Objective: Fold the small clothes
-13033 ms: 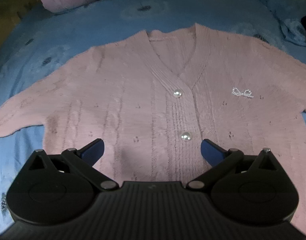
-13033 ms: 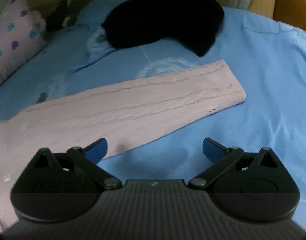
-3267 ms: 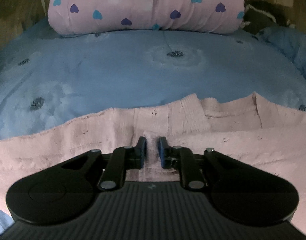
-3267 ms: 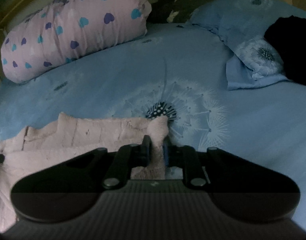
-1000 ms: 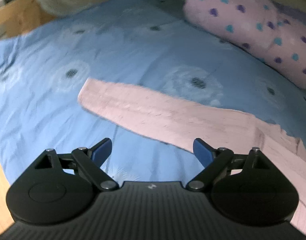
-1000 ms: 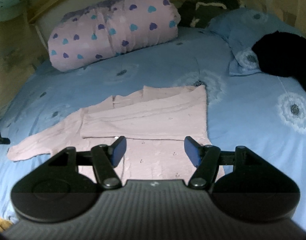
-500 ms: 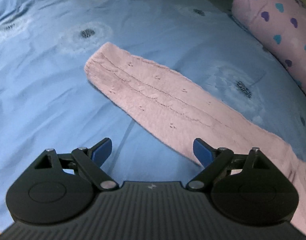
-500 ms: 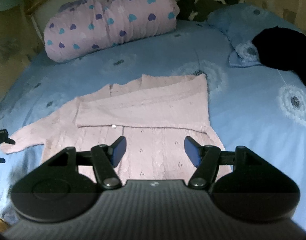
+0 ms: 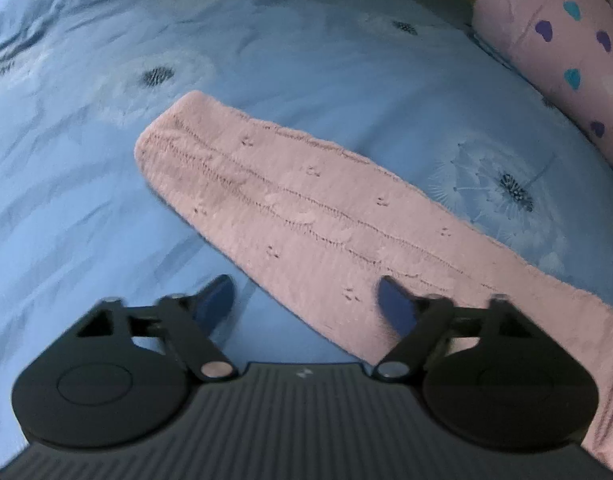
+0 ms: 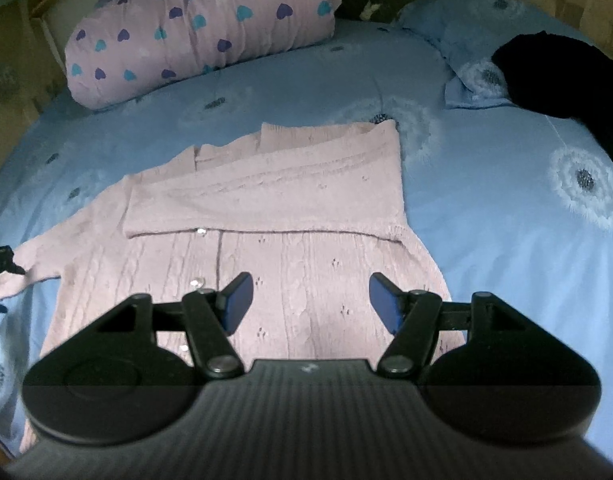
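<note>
A pink knitted cardigan (image 10: 290, 248) lies buttoned on a blue bed (image 10: 486, 220), one sleeve already folded (image 10: 266, 196) flat across its chest, as the person's two tools come in for the next fold. The left tool (image 9: 306, 300) hangs over the other sleeve (image 9: 306, 216), which stretches out straight over the bedding, its cuff ahead and to the left of the tool; the jaws have just been closing but stand apart, one blue finger (image 9: 394, 304) over the knit and the other over bare sheet, with the sleeve's near edge between them and nothing pinched as far as the blurred view shows. The right tool (image 10: 310, 302) hovers above the lower body of the cardigan, jaws apart and empty, the folded sleeve just ahead of it and a black garment (image 10: 558, 84) well off to its right. A heart-print pillow (image 10: 194, 32) rests at the far end of the bed. The step in hand appears to be the second sleeve fold. The next move likely calls for the left tool to settle onto the sleeve edge, clamp it, and carry it across the chest toward the right tool, laying it flat over the first without dragging the body out of square.
</note>
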Motion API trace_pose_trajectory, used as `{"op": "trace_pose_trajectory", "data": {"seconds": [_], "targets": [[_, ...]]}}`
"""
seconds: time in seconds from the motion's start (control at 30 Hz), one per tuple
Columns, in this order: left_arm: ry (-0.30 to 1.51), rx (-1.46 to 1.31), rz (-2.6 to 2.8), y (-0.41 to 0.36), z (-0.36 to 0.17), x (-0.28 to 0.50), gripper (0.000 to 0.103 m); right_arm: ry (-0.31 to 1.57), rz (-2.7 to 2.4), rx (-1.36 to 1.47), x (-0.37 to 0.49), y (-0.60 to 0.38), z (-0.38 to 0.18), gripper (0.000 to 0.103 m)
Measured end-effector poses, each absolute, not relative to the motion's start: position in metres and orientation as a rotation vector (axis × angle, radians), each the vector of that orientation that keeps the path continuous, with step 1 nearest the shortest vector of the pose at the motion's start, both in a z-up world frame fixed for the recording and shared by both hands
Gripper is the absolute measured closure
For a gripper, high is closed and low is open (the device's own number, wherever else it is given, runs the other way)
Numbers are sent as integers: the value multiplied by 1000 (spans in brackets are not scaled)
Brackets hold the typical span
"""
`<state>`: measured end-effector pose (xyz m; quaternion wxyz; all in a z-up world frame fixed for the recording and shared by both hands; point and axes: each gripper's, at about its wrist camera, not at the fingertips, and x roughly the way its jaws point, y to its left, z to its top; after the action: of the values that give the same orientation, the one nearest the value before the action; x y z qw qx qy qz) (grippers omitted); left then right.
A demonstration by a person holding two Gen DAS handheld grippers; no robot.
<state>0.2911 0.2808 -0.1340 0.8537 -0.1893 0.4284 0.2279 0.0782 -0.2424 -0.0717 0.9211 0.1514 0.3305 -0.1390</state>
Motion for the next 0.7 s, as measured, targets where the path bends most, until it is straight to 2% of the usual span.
{"op": "trace_pose_trajectory", "data": {"seconds": [0.03,0.07,0.13,0.2,0.3,0.7], "targets": [[898,-383,485,281,-135,292,47,678,-286,311,78,-242,-72,37],[891,-379,484,282,-135,291,53,678,-287,311,77,-241,-72,37],[876,-390,459,286,-133,291,84,675,-287,312,76,-241,-72,37],[867,-404,445,290,-130,289,91,671,-287,311,76,-240,-71,37],[824,-418,419,294,-120,283,95,661,-289,314,73,-240,-69,37],[622,-418,201,267,-43,250,95,621,-289,345,60,-240,-65,37]]}}
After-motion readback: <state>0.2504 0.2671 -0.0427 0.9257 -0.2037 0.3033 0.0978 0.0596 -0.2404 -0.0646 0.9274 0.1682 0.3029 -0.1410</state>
